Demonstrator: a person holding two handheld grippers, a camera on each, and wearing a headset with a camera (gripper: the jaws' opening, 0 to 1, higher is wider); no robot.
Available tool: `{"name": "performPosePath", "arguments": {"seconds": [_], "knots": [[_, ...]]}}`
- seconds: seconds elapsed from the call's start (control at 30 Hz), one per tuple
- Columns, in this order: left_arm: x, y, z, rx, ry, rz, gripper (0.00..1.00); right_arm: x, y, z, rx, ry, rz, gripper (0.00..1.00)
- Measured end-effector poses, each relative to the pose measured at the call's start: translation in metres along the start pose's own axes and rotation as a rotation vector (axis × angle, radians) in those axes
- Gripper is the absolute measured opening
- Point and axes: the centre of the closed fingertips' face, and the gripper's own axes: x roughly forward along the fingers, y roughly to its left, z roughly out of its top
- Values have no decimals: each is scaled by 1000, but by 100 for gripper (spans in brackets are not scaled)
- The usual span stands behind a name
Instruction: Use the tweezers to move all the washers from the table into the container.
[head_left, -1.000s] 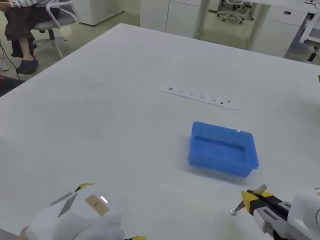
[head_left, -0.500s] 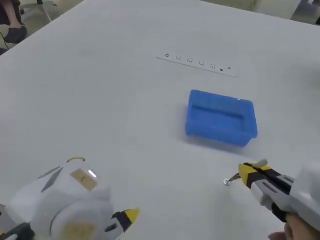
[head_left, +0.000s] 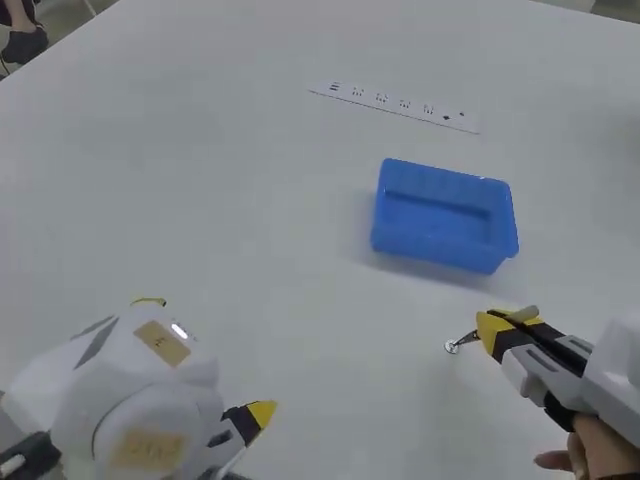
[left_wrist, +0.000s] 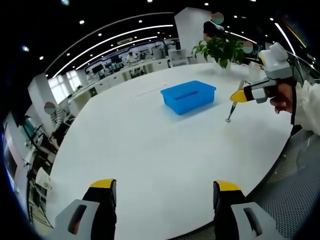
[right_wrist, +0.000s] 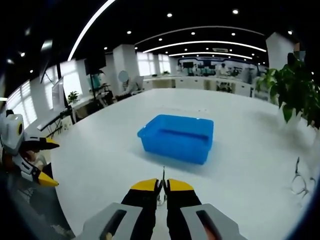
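Note:
The blue container (head_left: 445, 215) stands on the white table (head_left: 200, 180), right of centre. My right gripper (head_left: 493, 328) is shut on thin metal tweezers (head_left: 465, 340) just in front of the container. Their tip touches the table, with a small metal ring, seemingly a washer (head_left: 452, 346), at it. The right gripper view has the container (right_wrist: 177, 137) straight ahead of my right gripper (right_wrist: 162, 186) and the tweezers (right_wrist: 163, 175). My left gripper (head_left: 200, 358) hangs open at the near left, holding nothing. Its own view shows my left gripper (left_wrist: 162, 187), the container (left_wrist: 188, 96) and the right gripper (left_wrist: 245, 95).
A white power strip (head_left: 395, 103) lies on the table behind the container. A pair of glasses (right_wrist: 300, 182) rests on the table to the right, and a potted plant (right_wrist: 295, 90) stands beyond it. The near table edge (left_wrist: 260, 170) runs close to both grippers.
The head camera has tilted down, so the container and power strip sit higher in the picture. Both grippers keep about the same places on the table; the left one shows more fully.

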Motion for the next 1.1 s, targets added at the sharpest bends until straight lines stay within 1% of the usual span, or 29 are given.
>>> {"name": "performPosePath", "arguments": {"seconds": [0.1, 0.23, 0.33, 0.43, 0.47, 0.5, 0.53, 0.63, 0.83, 0.93, 1.0, 1.03, 1.1], "knots": [[0, 0, 0, 0, 0, -1, 81, 0, 1, 0, 0, -3, 4, 3], [0, 0, 0, -3, -1, 1, 81, 1, 4, 1, -27, 2, 8, 3], [0, 1, 0, -3, 0, 2, 81, 1, 4, 1, -94, 18, 4, 3], [0, 0, 0, -1, 1, 1, 80, 1, 5, 0, -138, 29, 5, 3], [0, 0, 0, 0, 1, 0, 81, 1, 4, -3, -177, 54, 0, 3], [0, 0, 0, 0, 2, -1, 80, 2, 5, 0, -197, 35, -2, 3], [1, 0, 0, 0, 3, -2, 81, 1, 6, -2, -217, 47, 2, 3], [1, 0, 0, 2, 4, -2, 81, 2, 9, -2, -234, 53, 11, 3], [1, 1, -1, 0, 4, -2, 80, 8, 2, 2, -214, 54, 6, 2], [2, 1, 0, -1, 2, -2, 81, 10, 3, 3, -166, 68, 30, 1], [2, 1, 0, -2, 0, -1, 81, 10, 0, 4, -170, 70, 23, 1], [2, 2, 0, -2, 0, -1, 81, 10, -1, 4, -154, 73, 24, 1], [2, 2, 0, -2, -1, -1, 81, 10, -1, 3, -101, 82, 27, 1]]}}
